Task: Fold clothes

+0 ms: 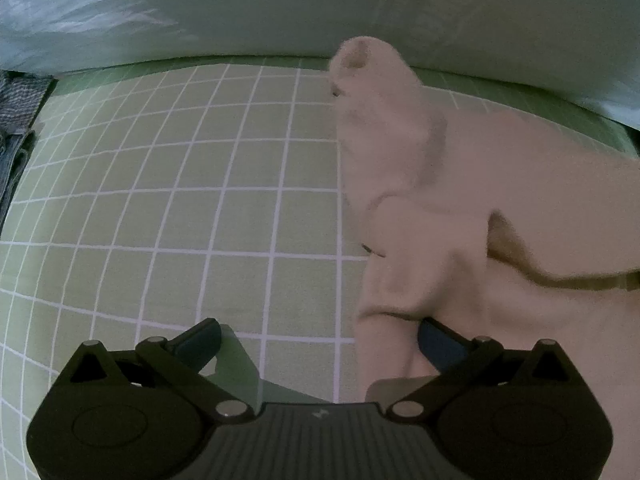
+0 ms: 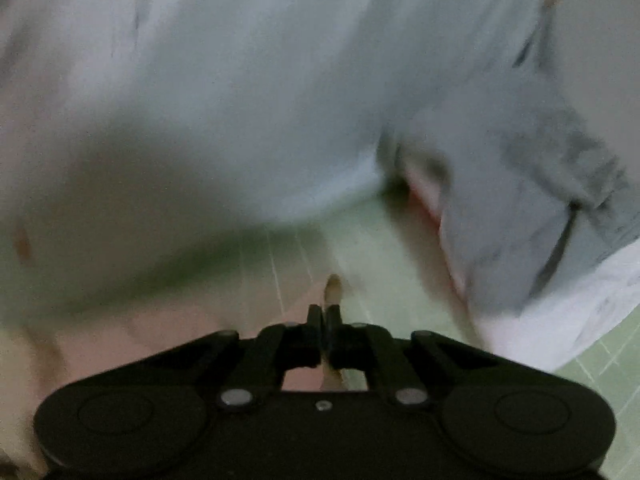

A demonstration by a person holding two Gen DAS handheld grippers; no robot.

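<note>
A pale pink garment (image 1: 500,200) lies on the green grid sheet (image 1: 180,220), filling the right half of the left wrist view, with a sleeve reaching up toward the back. My left gripper (image 1: 320,340) is open; its right finger (image 1: 440,340) touches the garment's near edge, its left finger (image 1: 200,340) is over bare sheet. In the blurred right wrist view my right gripper (image 2: 326,312) is shut on a thin edge of the pink garment (image 2: 333,286), which also spreads to the lower left (image 2: 140,332).
A pale blue-white cloth or pillow (image 1: 280,4) runs along the back. Dark denim fabric (image 1: 16,120) lies at the far left. In the right wrist view a light grey-blue garment (image 2: 520,220) and white cloth (image 2: 560,320) lie to the right on the sheet (image 2: 400,264).
</note>
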